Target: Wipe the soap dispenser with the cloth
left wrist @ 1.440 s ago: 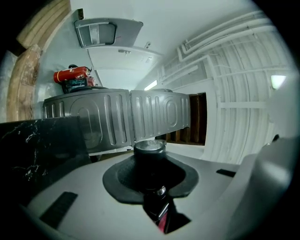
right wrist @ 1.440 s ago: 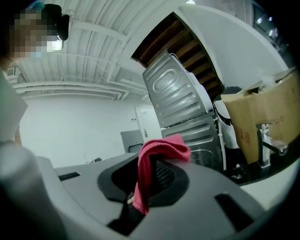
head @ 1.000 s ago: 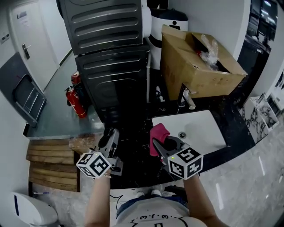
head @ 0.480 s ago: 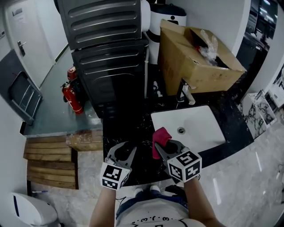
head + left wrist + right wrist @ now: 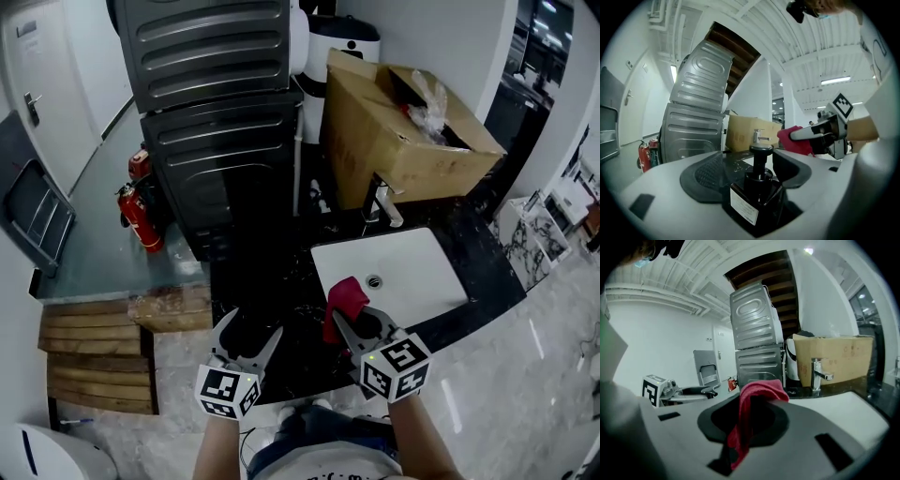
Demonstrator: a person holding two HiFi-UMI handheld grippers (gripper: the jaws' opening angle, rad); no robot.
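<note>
Preparation for wiping: the soap dispenser (image 5: 757,187) stands on the dark table (image 5: 281,281).
The left hand-held gripper (image 5: 249,328) has just been opening, its jaws spread around the soap dispenser; the right hand-held gripper (image 5: 352,319) pinches the red cloth (image 5: 343,298), which must next come against it.

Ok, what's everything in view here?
soap dispenser: one, dark, between the jaws of the left gripper
cloth: one, red, in the right gripper
counter: one, black, under the dispenser
sink: one, white, in the counter
faucet: one, chrome, behind the sink
cardboard box: one, brown, behind the faucet
stacked machines: two, grey, left of box
fire extinguishers: two, red, floor at left
left gripper: one, grey, jaws just opened, not pressing the dispenser
right gripper: one, grey, shut on the cloth
</note>
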